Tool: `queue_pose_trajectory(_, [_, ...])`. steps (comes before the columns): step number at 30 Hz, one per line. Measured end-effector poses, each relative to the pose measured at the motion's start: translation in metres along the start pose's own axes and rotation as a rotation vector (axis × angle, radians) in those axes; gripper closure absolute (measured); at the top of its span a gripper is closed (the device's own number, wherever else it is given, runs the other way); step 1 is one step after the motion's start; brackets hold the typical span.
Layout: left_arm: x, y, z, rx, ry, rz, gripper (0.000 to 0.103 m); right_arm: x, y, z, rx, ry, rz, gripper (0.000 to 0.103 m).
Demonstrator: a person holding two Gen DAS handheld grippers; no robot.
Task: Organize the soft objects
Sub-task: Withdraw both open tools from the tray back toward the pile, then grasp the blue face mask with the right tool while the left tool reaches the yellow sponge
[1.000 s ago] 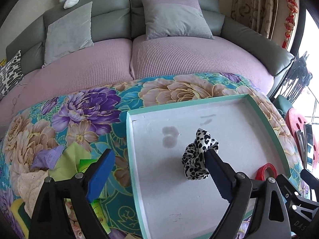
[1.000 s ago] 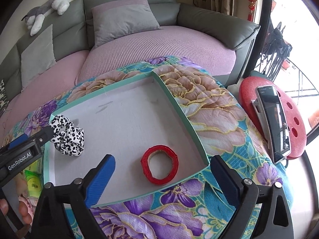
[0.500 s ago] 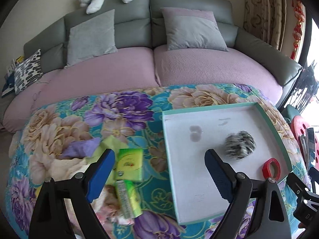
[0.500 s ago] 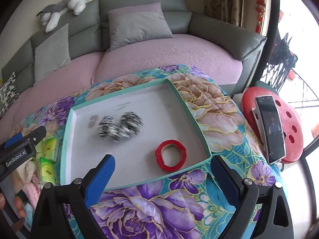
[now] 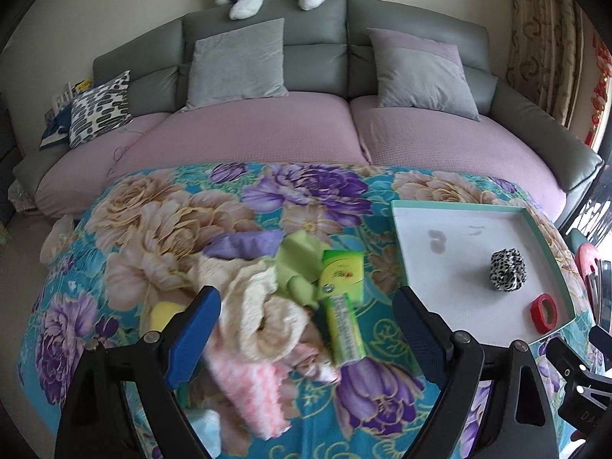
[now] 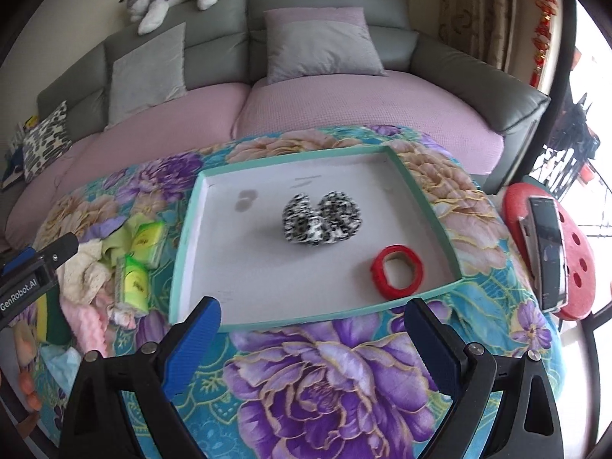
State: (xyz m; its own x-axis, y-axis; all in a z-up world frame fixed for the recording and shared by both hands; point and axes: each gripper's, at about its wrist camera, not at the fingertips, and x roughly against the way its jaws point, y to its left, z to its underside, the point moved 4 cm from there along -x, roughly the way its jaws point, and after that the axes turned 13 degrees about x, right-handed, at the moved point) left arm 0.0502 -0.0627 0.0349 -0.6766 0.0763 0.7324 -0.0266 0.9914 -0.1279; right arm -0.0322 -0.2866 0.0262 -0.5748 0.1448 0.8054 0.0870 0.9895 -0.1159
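The left gripper (image 5: 306, 329) stands open and empty above the pile of soft cloths (image 5: 260, 317); the right gripper (image 6: 311, 340) is likewise open and empty. Descend over one cloth fold, avoiding the tissue packs (image 5: 340, 279), then carry it to the tray (image 5: 466, 206) beside the leopard scrunchie (image 5: 508, 271).

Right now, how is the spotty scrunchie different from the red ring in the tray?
The spotty scrunchie is black-and-white and fluffy; the red ring is plain red with a smooth look. The scrunchie is bunched into a puffy lump near the tray's middle; the ring lies flat nearer the tray's front corner, its hole showing. Both rest loose inside the tray.
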Motion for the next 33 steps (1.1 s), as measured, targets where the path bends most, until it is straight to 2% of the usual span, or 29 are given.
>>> queue_pose_trajectory(11, [0.006, 0.076, 0.009, 0.123, 0.006, -0.080, 0.011, -0.012, 0.075, -0.003, 0.144, 0.007, -0.130, 0.005])
queue_pose_trajectory(16, [0.011, 0.116, 0.011, 0.198, 0.007, -0.118, 0.011, -0.016, 0.105, -0.004, 0.191, 0.016, -0.163, 0.005])
queue_pose_trajectory(22, [0.011, 0.149, 0.021, 0.243, 0.032, -0.151, 0.011, -0.021, 0.138, -0.005, 0.242, 0.029, -0.205, 0.005])
queue_pose_trajectory(25, [0.007, 0.160, 0.024, 0.264, 0.050, -0.164, 0.011, -0.021, 0.154, -0.004, 0.275, 0.031, -0.229, 0.005])
queue_pose_trajectory(33, [0.008, 0.167, 0.037, 0.239, 0.087, -0.159, 0.011, -0.023, 0.198, 0.003, 0.354, 0.038, -0.323, 0.005])
